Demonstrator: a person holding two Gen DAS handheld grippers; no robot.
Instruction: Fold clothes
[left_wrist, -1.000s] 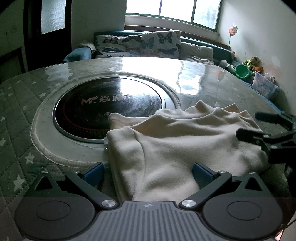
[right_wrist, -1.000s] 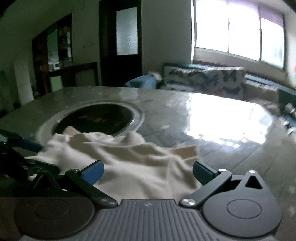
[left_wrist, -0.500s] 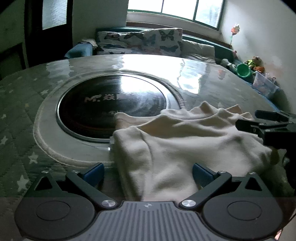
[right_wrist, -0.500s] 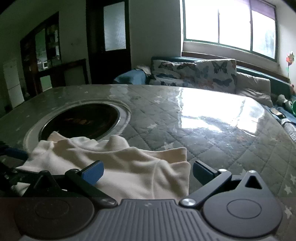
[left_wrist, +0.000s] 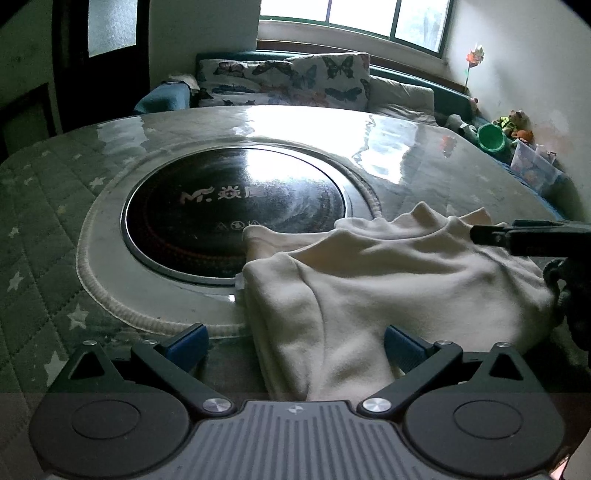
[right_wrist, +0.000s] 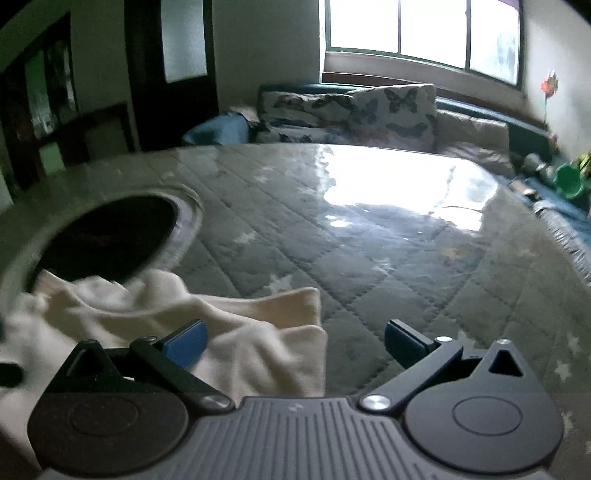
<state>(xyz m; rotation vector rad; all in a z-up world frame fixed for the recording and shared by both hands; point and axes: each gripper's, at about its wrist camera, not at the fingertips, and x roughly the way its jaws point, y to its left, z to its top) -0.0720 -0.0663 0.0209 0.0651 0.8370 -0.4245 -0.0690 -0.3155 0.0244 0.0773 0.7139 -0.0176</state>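
Note:
A cream garment (left_wrist: 388, 280) lies folded and rumpled on the quilted table cover, its far left corner over the edge of a round black cooktop (left_wrist: 232, 210). My left gripper (left_wrist: 295, 341) is open, its near edge of the cloth lying between the blue pads, not pinched. My right gripper (right_wrist: 295, 341) is open over the garment's right end (right_wrist: 221, 328), left pad above the cloth, right pad above bare cover. The right gripper's dark fingers (left_wrist: 517, 236) show at the right edge of the left wrist view, above the cloth.
The round table carries a grey-green quilted cover with stars (right_wrist: 388, 258) under glossy film. A sofa with butterfly cushions (left_wrist: 295, 81) stands behind it. A green tub (left_wrist: 493, 136) and a plastic box of toys (left_wrist: 532, 166) sit at the right wall.
The right gripper has swung to the right, so the garment has slid to the lower left of its view. The left gripper pulled back and up slightly. The cloth has barely shifted.

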